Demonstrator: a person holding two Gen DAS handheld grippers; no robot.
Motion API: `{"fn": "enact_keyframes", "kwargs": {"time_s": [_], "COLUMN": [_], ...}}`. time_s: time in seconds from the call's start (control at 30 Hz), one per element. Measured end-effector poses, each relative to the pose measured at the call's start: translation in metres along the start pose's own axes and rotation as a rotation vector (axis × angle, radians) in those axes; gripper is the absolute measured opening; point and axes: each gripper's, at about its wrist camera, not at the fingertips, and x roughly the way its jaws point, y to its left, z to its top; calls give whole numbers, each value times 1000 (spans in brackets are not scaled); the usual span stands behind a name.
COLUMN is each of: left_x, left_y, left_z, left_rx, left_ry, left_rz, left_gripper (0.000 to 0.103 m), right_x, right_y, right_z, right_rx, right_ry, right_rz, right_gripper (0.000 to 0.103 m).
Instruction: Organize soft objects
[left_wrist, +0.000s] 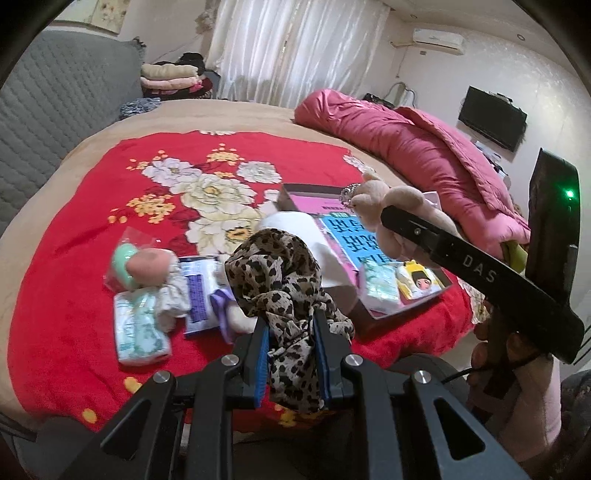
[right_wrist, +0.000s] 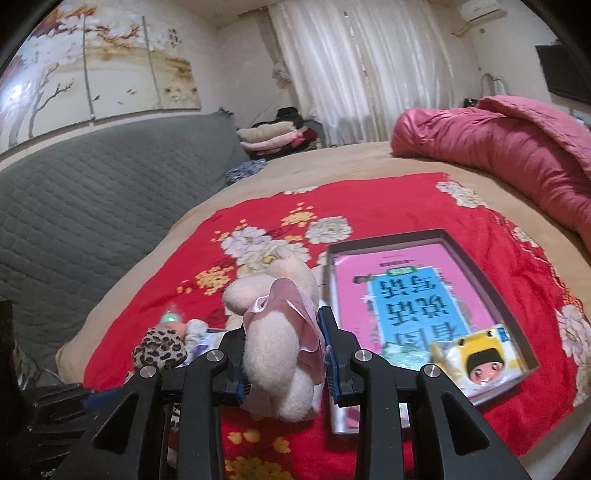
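My left gripper (left_wrist: 291, 332) is shut on a leopard-print cloth (left_wrist: 280, 273) and holds it above the red floral blanket (left_wrist: 110, 184). My right gripper (right_wrist: 286, 350) is shut on a cream plush toy in a pink dress (right_wrist: 277, 332); the toy also shows in the left wrist view (left_wrist: 388, 206), held over the shallow box (right_wrist: 517, 325). The box holds a pink and blue book (right_wrist: 413, 295), a tissue pack (left_wrist: 380, 288) and a yellow cartoon pack (right_wrist: 480, 358). The leopard-print cloth shows in the right wrist view (right_wrist: 160, 350) at lower left.
On the blanket left of the box lie a tissue pack (left_wrist: 140, 332), a blue-printed pack (left_wrist: 201, 291), a green and pink toy in a bag (left_wrist: 136, 266) and a white paper roll (left_wrist: 295, 225). A pink quilt (left_wrist: 424, 155) lies at the right, a grey headboard (right_wrist: 92, 206) at the left.
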Motion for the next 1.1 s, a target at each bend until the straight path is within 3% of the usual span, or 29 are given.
{"fn": "enact_keyframes", "kwargs": {"time_s": [0.37,0.77,1.1], "left_x": [16,26,54], "left_y": [-45,-64,-87], "left_z": [14,38,38], "left_rx": [68,77,145], "left_ry": [12,-4,42], "left_rz": [-38,-59,-60], "left_gripper": [22,22,22], "right_x": [-19,-25,-29], "right_y": [-38,-63,-90], "right_z": [-1,-1,-5], "right_rx": [83,148,205], "right_ry": [-46,-68,-83], "right_rz": [-68,-131,-198], "right_gripper": [32,32,32]}}
